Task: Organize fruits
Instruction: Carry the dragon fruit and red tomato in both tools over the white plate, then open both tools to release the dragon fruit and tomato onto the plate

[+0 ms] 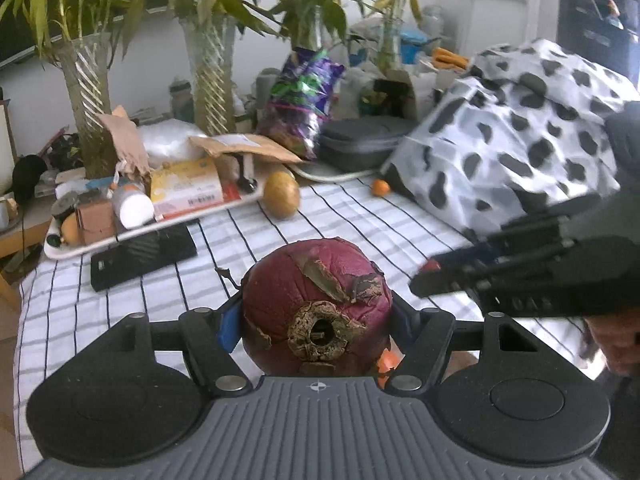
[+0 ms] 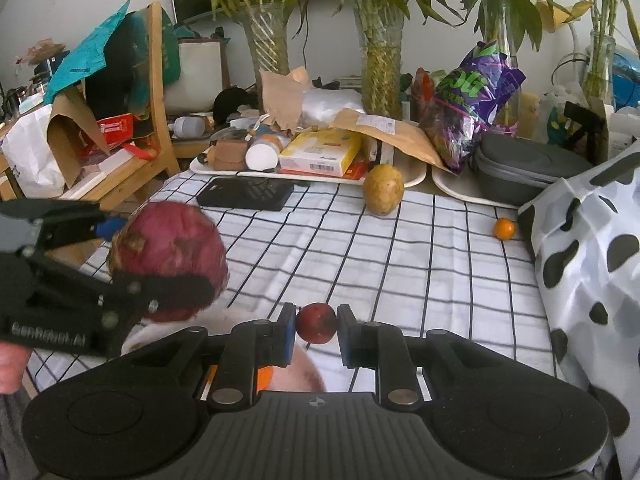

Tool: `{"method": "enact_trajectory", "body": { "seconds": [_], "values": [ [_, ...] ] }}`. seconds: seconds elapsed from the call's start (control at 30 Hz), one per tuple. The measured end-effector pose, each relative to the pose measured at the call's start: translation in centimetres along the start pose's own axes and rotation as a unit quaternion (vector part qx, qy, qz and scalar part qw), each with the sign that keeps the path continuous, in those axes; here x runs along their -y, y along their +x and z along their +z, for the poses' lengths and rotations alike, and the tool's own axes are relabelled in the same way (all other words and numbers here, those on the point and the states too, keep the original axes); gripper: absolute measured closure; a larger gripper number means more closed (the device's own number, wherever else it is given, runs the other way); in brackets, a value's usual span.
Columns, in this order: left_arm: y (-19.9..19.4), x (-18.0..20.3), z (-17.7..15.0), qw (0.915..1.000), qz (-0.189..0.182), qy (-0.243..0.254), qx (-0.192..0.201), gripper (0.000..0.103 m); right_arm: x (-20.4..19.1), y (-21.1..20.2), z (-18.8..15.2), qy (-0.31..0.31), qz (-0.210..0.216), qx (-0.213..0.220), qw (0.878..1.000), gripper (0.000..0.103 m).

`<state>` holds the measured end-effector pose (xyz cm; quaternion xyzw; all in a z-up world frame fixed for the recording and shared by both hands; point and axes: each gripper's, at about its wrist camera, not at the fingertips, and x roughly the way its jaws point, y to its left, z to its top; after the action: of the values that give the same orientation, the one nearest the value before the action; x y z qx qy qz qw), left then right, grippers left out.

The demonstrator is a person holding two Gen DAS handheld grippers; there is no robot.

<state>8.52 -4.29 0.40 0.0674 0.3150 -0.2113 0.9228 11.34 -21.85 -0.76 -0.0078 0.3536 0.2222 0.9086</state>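
Currently large purple-red round fruit [image 1: 318, 308] clamped in left gripper [image 1: 318, 320]; small dark-red round fruit [image 2: 317, 323] pinched in right gripper [image 2: 317, 330]; yellow oval fruit [image 2: 383, 189] lies ahead, nearer right.

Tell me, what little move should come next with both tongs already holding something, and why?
Probably carry both loads to wherever the fruits are being gathered, then lower them. The left tongs clamp a big purple-red fruit and the right tongs pinch a small red fruit, both lifted off the checked cloth. A yellow fruit and a small orange fruit lie there, waiting.
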Motion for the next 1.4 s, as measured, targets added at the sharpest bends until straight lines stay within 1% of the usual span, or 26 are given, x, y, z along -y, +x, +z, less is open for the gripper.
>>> {"method": "enact_trajectory", "body": {
  "seconds": [0.13, 0.27, 0.33, 0.4, 0.43, 0.47, 0.5, 0.53, 0.57, 0.67, 0.77, 0.97, 1.07, 1.2, 1.33, 1.4],
  "values": [
    [-1.2, 1.5, -1.6, 0.9998, -0.012, 0.006, -0.013, 0.035, -0.3, -1.3, -1.0, 0.006, -0.002, 0.002, 1.0, 0.081],
    [-1.6, 2.5, -3.0, 0.9992, -0.02, 0.01, -0.033, 0.035, -0.5, -2.5, -1.9, 0.012, -0.003, 0.004, 1.0, 0.081],
    [-1.1, 2.7, -3.6, 0.998, -0.032, 0.006, -0.054, 0.034, -0.8, -2.9, -2.2, 0.012, -0.003, 0.005, 1.0, 0.081],
    [0.0, 2.9, -4.2, 0.9955, -0.041, 0.006, -0.086, 0.032, -1.1, -3.1, -2.4, 0.012, -0.002, 0.004, 1.0, 0.081],
    [0.4, 3.3, -4.5, 0.9945, -0.038, 0.016, -0.096, 0.029, -1.3, -3.2, -2.6, 0.012, -0.002, 0.004, 1.0, 0.081],
    [0.6, 3.8, -4.8, 0.9941, -0.038, 0.035, -0.096, 0.025, -1.4, -3.3, -2.7, 0.011, -0.001, 0.003, 1.0, 0.081],
    [0.6, 4.4, -5.1, 0.9938, -0.032, 0.059, -0.088, 0.025, -1.5, -3.4, -2.8, 0.01, -0.001, 0.002, 1.0, 0.081],
    [0.7, 4.8, -5.3, 0.9929, -0.023, 0.074, -0.09, 0.025, -1.6, -3.4, -2.9, 0.009, -0.001, 0.001, 1.0, 0.081],
    [0.8, 5.1, -5.5, 0.9922, -0.013, 0.083, -0.092, 0.019, -1.7, -3.5, -3.1, 0.009, -0.001, 0.0, 1.0, 0.081],
    [0.8, 5.6, -5.8, 0.9899, -0.013, 0.106, -0.094, 0.015, -1.9, -3.6, -3.4, 0.007, -0.001, -0.004, 1.0, 0.081],
    [0.5, 5.3, -5.7, 0.9907, -0.008, 0.094, -0.098, 0.015, -1.9, -3.9, -3.8, 0.011, -0.002, -0.005, 1.0, 0.081],
    [-1.8, 4.5, -5.1, 0.9954, -0.016, 0.048, -0.082, 0.015, -2.1, -4.4, -4.3, 0.014, 0.001, -0.011, 1.0, 0.081],
    [-3.1, 4.5, -5.2, 0.9959, -0.018, 0.039, -0.079, 0.015, -2.5, -4.6, -4.7, 0.011, 0.003, -0.015, 1.0, 0.081],
    [-4.7, 4.4, -5.5, 0.9967, -0.005, 0.034, -0.074, 0.015, -2.8, -4.8, -5.2, 0.013, 0.001, -0.026, 1.0, 0.081],
    [-5.8, 4.1, -5.7, 0.9967, 0.019, 0.025, -0.075, 0.015, -3.4, -4.7, -5.9, 0.009, 0.009, -0.049, 0.999, 0.08],
    [-6.1, 3.7, -5.7, 0.9967, 0.028, 0.012, -0.075, 0.015, -3.9, -4.5, -6.3, 0.002, 0.015, -0.061, 0.998, 0.08]
  ]
}}
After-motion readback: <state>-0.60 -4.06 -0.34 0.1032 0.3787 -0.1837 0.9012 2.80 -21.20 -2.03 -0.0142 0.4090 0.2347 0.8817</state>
